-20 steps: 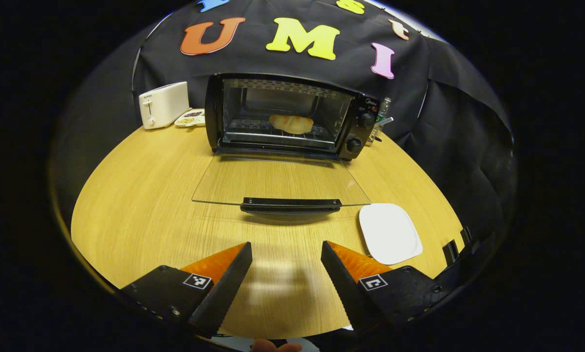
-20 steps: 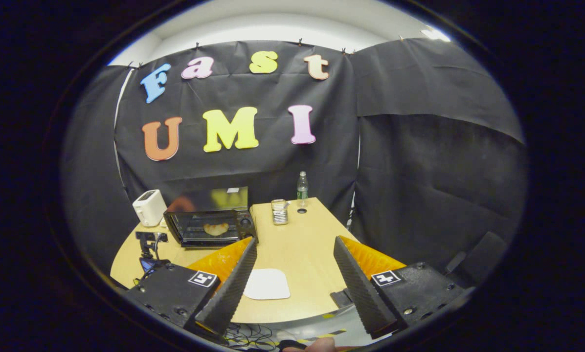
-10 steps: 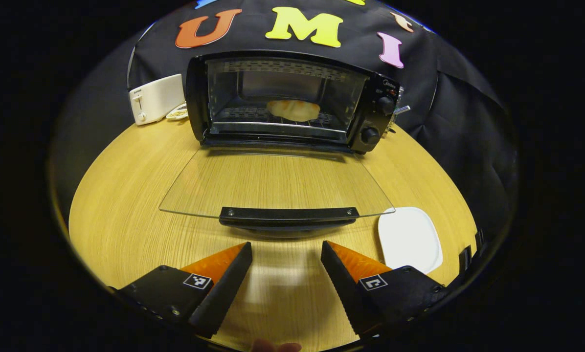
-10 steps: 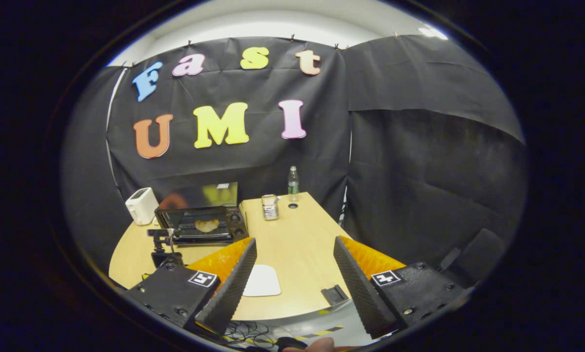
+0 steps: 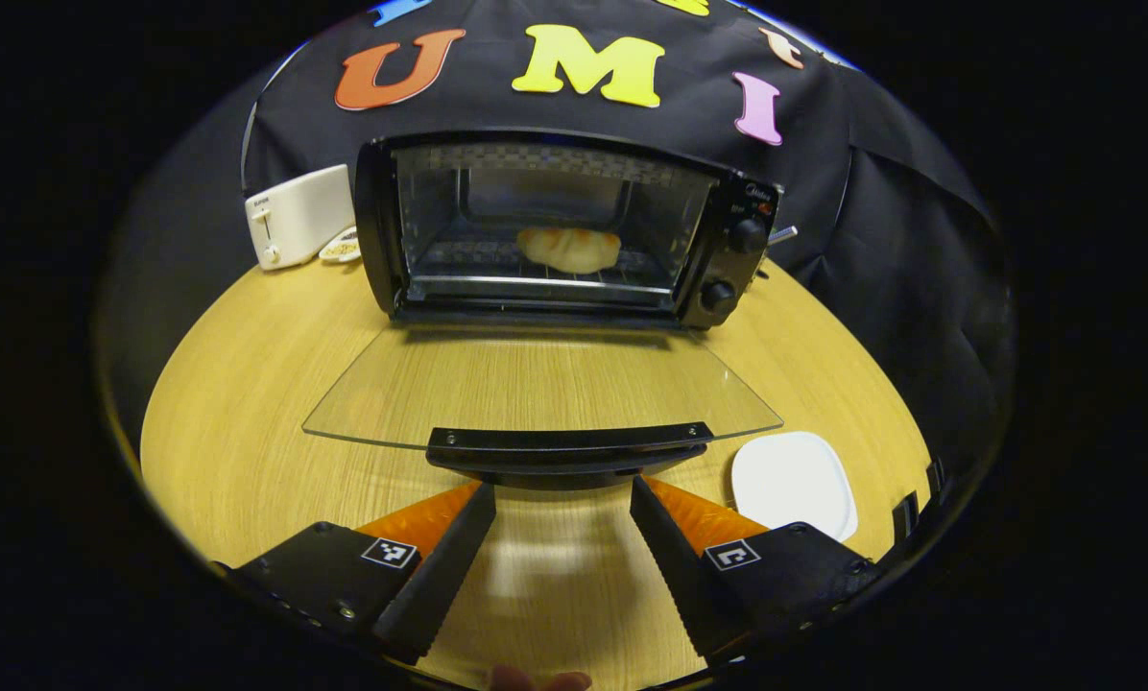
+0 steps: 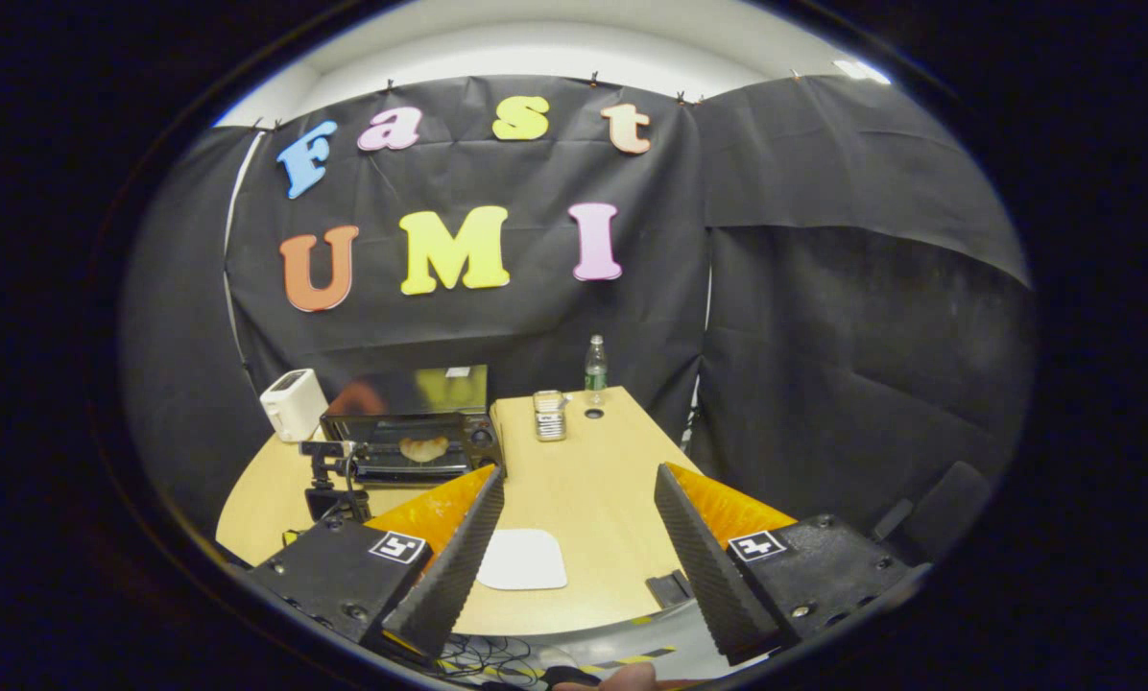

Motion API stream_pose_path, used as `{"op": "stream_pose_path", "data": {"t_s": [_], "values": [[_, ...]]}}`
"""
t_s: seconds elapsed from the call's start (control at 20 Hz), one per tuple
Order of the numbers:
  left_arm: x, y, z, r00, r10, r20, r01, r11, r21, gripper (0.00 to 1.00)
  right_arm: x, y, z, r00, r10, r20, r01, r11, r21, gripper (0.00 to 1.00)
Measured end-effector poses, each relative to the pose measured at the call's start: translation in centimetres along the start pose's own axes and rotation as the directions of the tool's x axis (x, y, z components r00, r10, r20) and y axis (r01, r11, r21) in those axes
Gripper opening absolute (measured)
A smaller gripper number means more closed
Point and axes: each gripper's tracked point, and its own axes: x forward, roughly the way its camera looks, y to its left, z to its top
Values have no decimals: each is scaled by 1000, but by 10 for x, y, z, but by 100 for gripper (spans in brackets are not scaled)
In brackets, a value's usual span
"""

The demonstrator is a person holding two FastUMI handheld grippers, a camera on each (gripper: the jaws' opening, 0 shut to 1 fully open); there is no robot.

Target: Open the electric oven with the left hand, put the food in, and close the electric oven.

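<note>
Closing the oven (image 5: 555, 226) is the step in hand, by my reading: the food (image 5: 569, 248) already lies on the rack inside, at 12 o'clock in the left gripper view, and the glass door (image 5: 536, 379) lies folded flat over the table (image 5: 248, 384). Going left to right in that view, a toaster (image 5: 296, 213) stands at 10 o'clock beside the oven, the door handle (image 5: 566, 449) sits at centre just above the left hand-held gripper (image 5: 560, 494), whose fingers are spread and grasp nothing, and a bare white plate (image 5: 793, 480) rests at 4 o'clock. The next move seems to call for getting the fingers under or around the handle and swinging the door up until it seats. Whether the tips already touch the handle's underside is hard to tell, since the handle hides its lower edge. In the right gripper view the right hand-held gripper (image 6: 579, 489) hangs released, well back from the table, and the oven looks small at 9 o'clock, partly masked by the other tool in front of it.
</note>
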Motion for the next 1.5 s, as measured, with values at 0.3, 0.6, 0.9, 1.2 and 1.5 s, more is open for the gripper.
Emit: {"op": "stream_pose_path", "data": {"t_s": [0.3,0.6,0.9,1.2,1.5], "values": [[-33,0,103,978,-11,206,20,999,-43,93,-4,25,10,998,57,38,-56,998,-28,91],[-112,15,168,923,-26,384,17,1000,26,93,0,46,31,988,122,97,-122,993,-6,91],[-223,35,210,838,-21,546,-29,996,84,93,8,89,67,962,219,163,-214,976,-44,91],[-303,50,212,799,-4,601,-44,997,65,93,0,129,94,938,275,210,-266,961,-72,91],[-355,57,206,769,26,639,-63,997,35,93,-13,169,87,917,330,226,-317,944,-94,91]]}}
